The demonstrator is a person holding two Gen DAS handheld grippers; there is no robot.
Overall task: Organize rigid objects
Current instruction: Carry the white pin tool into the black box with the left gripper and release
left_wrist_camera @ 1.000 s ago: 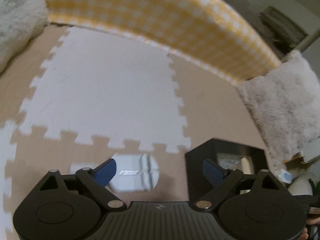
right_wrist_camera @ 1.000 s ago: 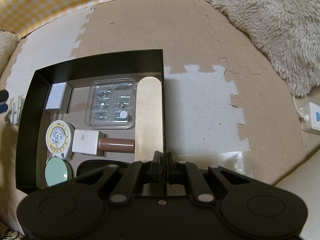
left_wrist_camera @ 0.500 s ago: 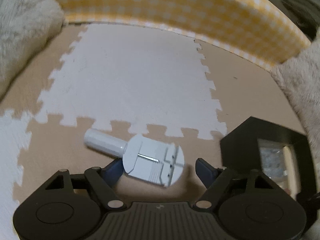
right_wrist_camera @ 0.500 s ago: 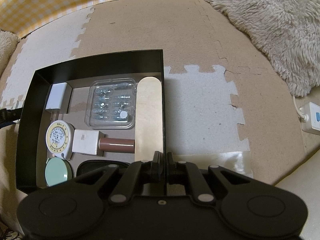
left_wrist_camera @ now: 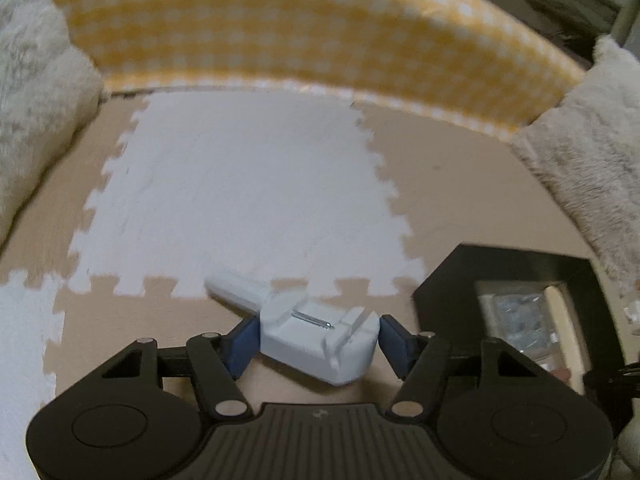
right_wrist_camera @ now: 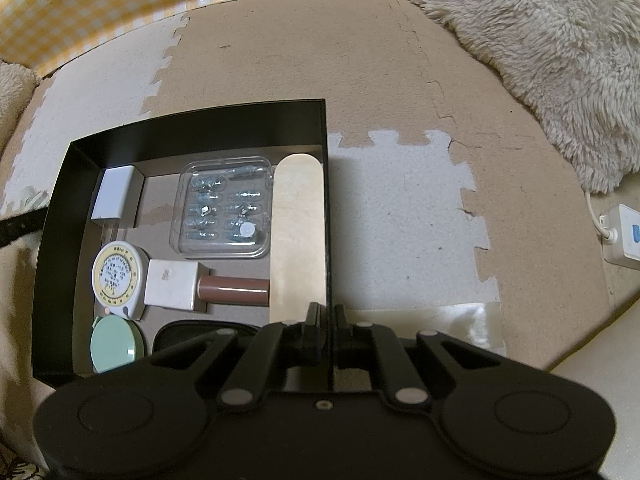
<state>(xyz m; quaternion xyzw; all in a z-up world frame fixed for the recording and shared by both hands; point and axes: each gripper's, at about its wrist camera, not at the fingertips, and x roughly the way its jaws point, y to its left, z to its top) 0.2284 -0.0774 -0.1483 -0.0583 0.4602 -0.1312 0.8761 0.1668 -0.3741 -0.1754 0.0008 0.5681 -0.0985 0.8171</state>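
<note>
**Ana:** Mats first, far left of the left wrist view: a white foam mat (left_wrist_camera: 240, 200) locked into tan ones, a yellow checked cushion (left_wrist_camera: 300, 28) along the back. What sits lower down?

**Ben:** A white plastic tool (left_wrist_camera: 316, 336) with a thin metal pin on top, lying at a slant on the tan mat, its round handle reaching onto the white mat's edge. The left gripper (left_wrist_camera: 318, 340) has it between the blue pads (left_wrist_camera: 242, 342). The jaws have just been closing; the left pad meets the tool's side, the right pad is at its corner, though I cannot tell if it presses.

**Ana:** And to the right?

**Ben:** The black box (left_wrist_camera: 444, 292), just beside the tool.

**Ana:** In the right wrist view, left to right?

**Ben:** Inside the black box: a white charger (right_wrist_camera: 114, 198), a round tape measure (right_wrist_camera: 116, 276), a green round lid (right_wrist_camera: 114, 344), a white block (right_wrist_camera: 172, 284) joined to a brown tube (right_wrist_camera: 234, 290), a clear case of small metal parts (right_wrist_camera: 224, 212), then a long wooden stick (right_wrist_camera: 296, 232) against the right wall. The right gripper (right_wrist_camera: 328, 320) is clamped on that wall's rim. Further right lie bare mats and a shaggy rug (right_wrist_camera: 540, 60).
</note>
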